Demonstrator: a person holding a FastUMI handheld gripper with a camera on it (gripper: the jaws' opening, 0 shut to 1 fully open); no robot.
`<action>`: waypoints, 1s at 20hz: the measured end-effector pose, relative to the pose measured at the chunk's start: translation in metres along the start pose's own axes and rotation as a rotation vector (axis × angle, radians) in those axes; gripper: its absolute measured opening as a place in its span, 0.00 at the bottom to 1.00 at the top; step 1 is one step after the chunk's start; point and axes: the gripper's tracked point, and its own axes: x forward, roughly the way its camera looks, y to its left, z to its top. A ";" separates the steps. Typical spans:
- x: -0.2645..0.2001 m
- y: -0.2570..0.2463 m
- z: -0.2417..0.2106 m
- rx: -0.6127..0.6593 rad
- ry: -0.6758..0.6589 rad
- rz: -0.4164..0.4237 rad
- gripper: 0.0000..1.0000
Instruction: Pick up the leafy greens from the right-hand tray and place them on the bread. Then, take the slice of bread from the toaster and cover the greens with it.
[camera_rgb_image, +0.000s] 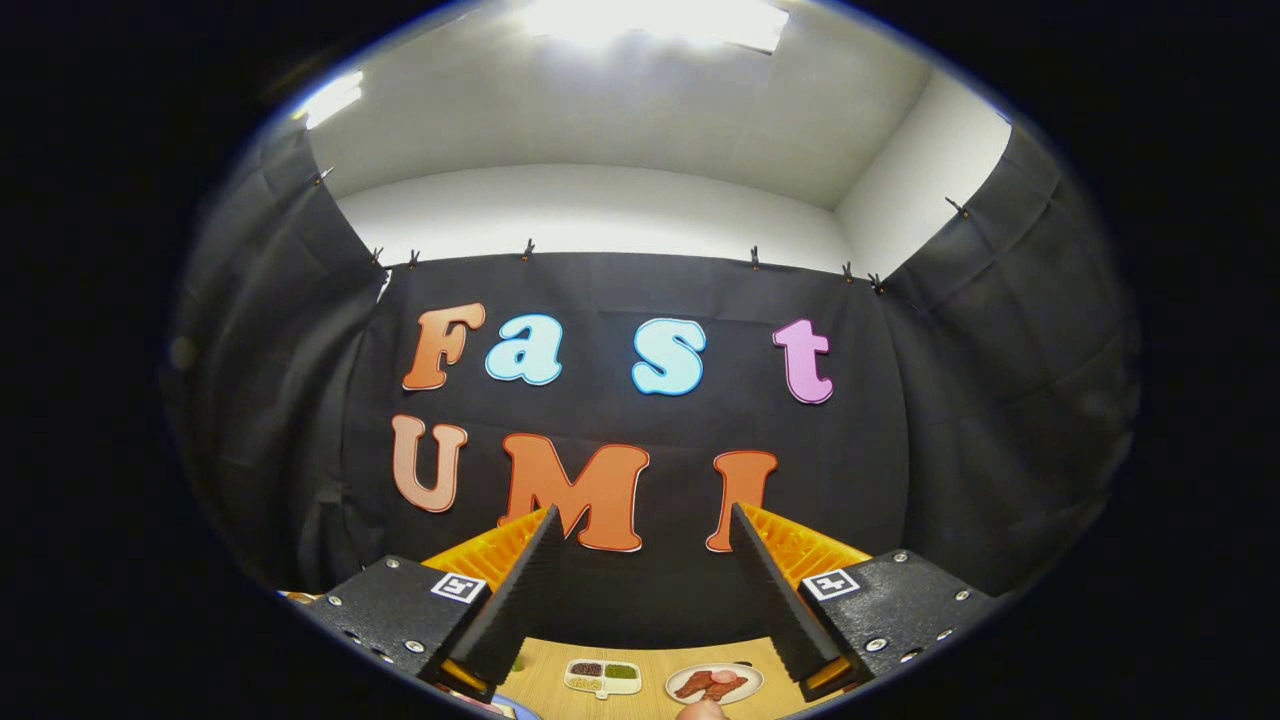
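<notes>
Nothing yet grasped: gripper (640, 590) fingers spread empty, lower centre, above the worktop (650, 662); greens and bread untouched, apparently.

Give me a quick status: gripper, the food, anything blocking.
Gripper open, fingers wide apart, holding nothing, raised toward the booth wall. Divided tray and plate of food on the wooden table far below. Nothing between the fingers.

The gripper (640, 520) is raised, fingers spread, gripping nothing.
</notes>
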 end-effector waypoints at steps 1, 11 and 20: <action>-0.001 -0.002 0.000 0.001 0.001 -0.003 0.99; -0.005 -0.010 -0.043 -0.046 0.107 -0.024 0.99; -0.014 -0.003 -0.140 -0.017 0.341 0.028 0.99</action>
